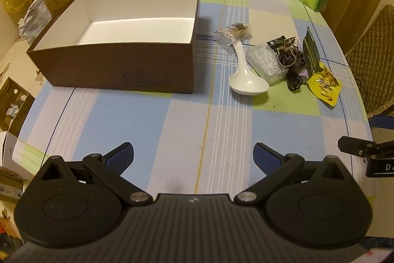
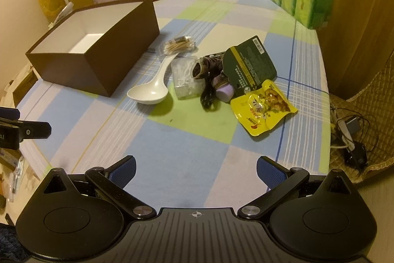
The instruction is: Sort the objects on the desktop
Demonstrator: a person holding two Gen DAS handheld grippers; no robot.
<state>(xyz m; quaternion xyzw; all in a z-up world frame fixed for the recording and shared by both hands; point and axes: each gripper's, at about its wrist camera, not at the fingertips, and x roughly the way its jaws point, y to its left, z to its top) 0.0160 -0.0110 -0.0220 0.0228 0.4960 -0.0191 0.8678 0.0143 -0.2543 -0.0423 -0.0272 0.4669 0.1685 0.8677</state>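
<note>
Table [image 2: 187,139]: I see a checked cloth running ahead of both tongs; every item lies on it, none in my grip.
Brown box [image 1: 118,70]: ahead and left of my left gripper [image 1: 193,157], white inside and empty as far as I can see. From my right gripper [image 2: 195,170] it sits far ahead to the left [image 2: 98,65].
Clutter pile: ahead and slightly right of my right gripper, ahead and well to the right of my left one. I judge the right hand the nearer.
Dark card packet [image 2: 251,63]: at the back right of the pile, leaning over the other things.
Yellow snack pouch [image 2: 263,110]: the pile's nearest piece to my right tongs, lying flat, just right of their centre line.
White ladle [image 2: 152,88]: bowl towards me, handle running away and a little right, its far end touching the cotton-swab packet [image 2: 179,44]. It is the piece closest to the box.
Clear plastic tub [image 2: 184,80]: just right of the ladle, touching the dark scrunchie [image 2: 204,67].
Black cord [image 2: 208,97] and small lilac pot [image 2: 225,91]: tucked between tub and pouch.
Left gripper: jaws spread wide, nothing between them.
Right gripper: jaws likewise apart and unloaded.
Coming move, my guess: right tongs forward onto the pouch.
</note>
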